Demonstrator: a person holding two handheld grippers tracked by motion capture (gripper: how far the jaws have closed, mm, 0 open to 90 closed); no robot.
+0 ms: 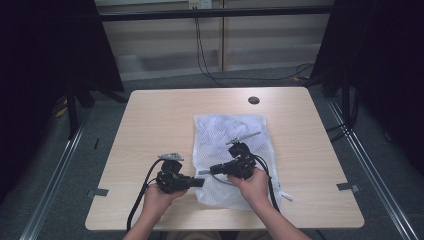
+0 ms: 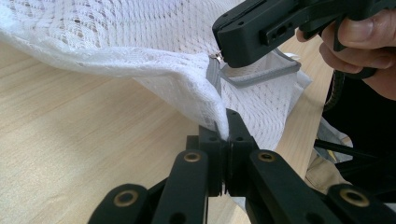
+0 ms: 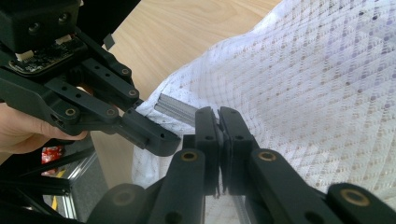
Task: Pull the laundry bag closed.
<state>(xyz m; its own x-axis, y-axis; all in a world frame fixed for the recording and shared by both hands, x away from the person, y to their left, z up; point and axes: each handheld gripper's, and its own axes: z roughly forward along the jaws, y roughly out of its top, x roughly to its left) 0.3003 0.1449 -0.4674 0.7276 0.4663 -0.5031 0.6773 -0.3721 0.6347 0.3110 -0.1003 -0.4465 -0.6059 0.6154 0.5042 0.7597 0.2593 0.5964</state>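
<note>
a white mesh laundry bag (image 1: 230, 150) lies flat on the right half of the table (image 1: 150, 130), near the person's edge. its fabric is a thin, soft net with a small diamond pattern, see-through enough that the wood shows faintly under it, and its corner is bunched and lifted where the grippers meet it. a grey zip tape (image 2: 214, 77) runs along that raised edge, with a small metal zip pull (image 2: 217, 56) at its top and a grey loop (image 2: 261, 74) of flat strap beside it.

the left gripper (image 2: 227, 122), hard black plastic with brass-coloured pins at its joints, has its jaws pressed together on the bag's hem at the zip tape, the white net pinched between them. the right gripper (image 3: 218, 119) is of the same make; its jaws are together too, and in the left gripper view its tip sits right at the zip pull, while in its own view it clamps the bag's edge just beside the grey tape. the two grippers are close together, almost touching, over the bag's near left corner.

the table has a pale wood-grain top with rounded corners and a round dark cable hole (image 1: 254, 100) near its far edge. it stands on grey carpet. black curtains (image 1: 45, 60) hang at both sides, black cables (image 1: 205, 55) trail down a pale wall behind, and metal rails (image 1: 50, 185) run along the floor at left and right.
</note>
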